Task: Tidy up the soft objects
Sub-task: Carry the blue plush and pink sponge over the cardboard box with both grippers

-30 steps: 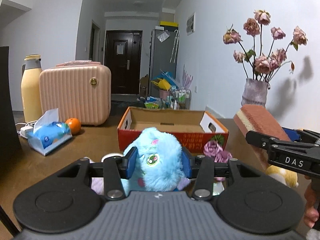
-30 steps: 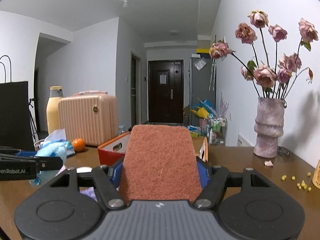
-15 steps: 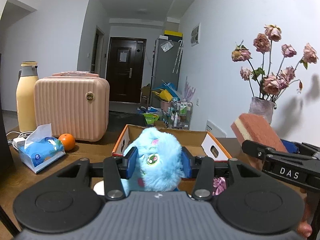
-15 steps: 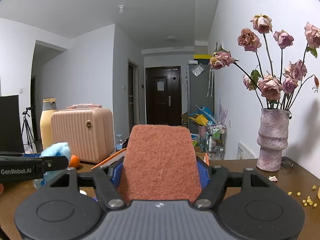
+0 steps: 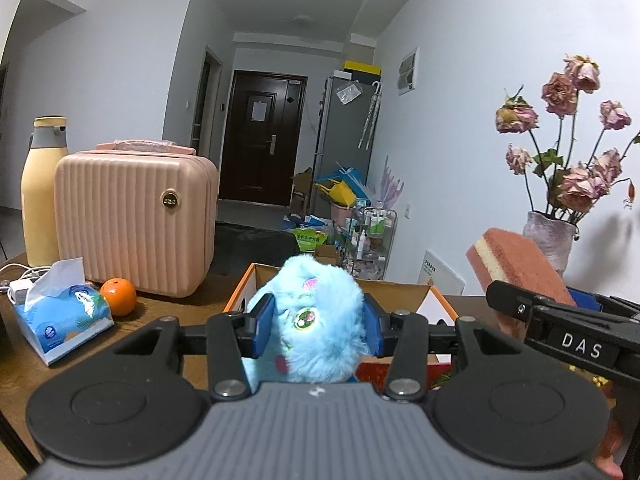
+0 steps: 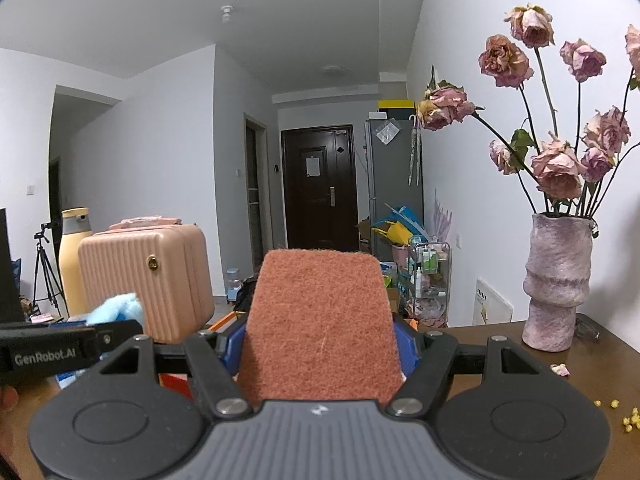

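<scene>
A fluffy blue plush toy (image 5: 316, 320) sits squeezed between the blue pads of my left gripper (image 5: 316, 324), which is shut on it and holds it up in front of the open cardboard box (image 5: 404, 294). My right gripper (image 6: 320, 340) is shut on a red-brown scouring sponge (image 6: 320, 320) with a yellow foam layer; that sponge (image 5: 516, 264) also shows at the right of the left wrist view, level with the plush. In the right wrist view the plush (image 6: 118, 308) peeks over the left gripper's finger at the left, and only the box's orange edge (image 6: 222, 320) shows.
A pink ribbed case (image 5: 136, 220), a yellow bottle (image 5: 42, 192), a tissue pack (image 5: 60, 316) and an orange (image 5: 118, 297) stand on the brown table at the left. A vase of dried roses (image 6: 558, 284) stands at the right, with crumbs (image 6: 624, 416) on the table (image 6: 500, 332) near it.
Both grippers have risen and moved forward towards the box with their loads still held. The plush now hides the box's near wall, and more ceiling shows in both views.
</scene>
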The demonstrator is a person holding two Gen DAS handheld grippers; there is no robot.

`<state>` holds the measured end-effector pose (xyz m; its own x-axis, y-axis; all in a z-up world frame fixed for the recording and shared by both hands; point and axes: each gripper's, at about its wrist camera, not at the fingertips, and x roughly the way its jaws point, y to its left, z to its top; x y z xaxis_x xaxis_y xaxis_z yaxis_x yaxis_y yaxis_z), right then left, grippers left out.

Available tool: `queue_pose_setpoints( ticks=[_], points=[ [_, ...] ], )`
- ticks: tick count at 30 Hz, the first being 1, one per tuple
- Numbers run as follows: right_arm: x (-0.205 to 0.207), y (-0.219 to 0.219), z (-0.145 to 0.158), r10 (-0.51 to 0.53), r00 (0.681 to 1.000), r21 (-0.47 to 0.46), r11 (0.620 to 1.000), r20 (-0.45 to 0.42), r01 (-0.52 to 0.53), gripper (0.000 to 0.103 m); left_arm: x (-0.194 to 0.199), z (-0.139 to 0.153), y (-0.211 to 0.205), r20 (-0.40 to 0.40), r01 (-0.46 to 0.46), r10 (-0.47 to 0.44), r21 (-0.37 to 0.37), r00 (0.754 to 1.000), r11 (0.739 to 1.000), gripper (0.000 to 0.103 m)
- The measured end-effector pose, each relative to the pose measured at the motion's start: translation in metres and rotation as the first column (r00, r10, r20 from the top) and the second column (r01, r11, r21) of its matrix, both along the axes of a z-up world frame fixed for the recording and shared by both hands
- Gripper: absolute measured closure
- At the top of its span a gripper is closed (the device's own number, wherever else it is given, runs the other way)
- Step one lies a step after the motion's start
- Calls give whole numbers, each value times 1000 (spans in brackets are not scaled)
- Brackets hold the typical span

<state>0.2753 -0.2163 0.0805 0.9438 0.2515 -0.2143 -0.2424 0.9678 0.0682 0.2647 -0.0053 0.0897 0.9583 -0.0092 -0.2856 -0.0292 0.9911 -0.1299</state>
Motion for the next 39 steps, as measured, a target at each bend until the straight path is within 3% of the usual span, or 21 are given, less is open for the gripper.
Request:
queue_pose_setpoints(
  ticks=[24, 39],
  points=[
    [109, 26, -11, -14, 995, -29, 1000, -96, 12, 34, 117, -15, 3, -67, -40, 38, -31, 997, 999, 57],
    [161, 34, -34, -40, 984, -60, 998, -172, 30, 34, 175, -32, 2, -145, -82, 81, -3, 986, 997, 57]
  ],
)
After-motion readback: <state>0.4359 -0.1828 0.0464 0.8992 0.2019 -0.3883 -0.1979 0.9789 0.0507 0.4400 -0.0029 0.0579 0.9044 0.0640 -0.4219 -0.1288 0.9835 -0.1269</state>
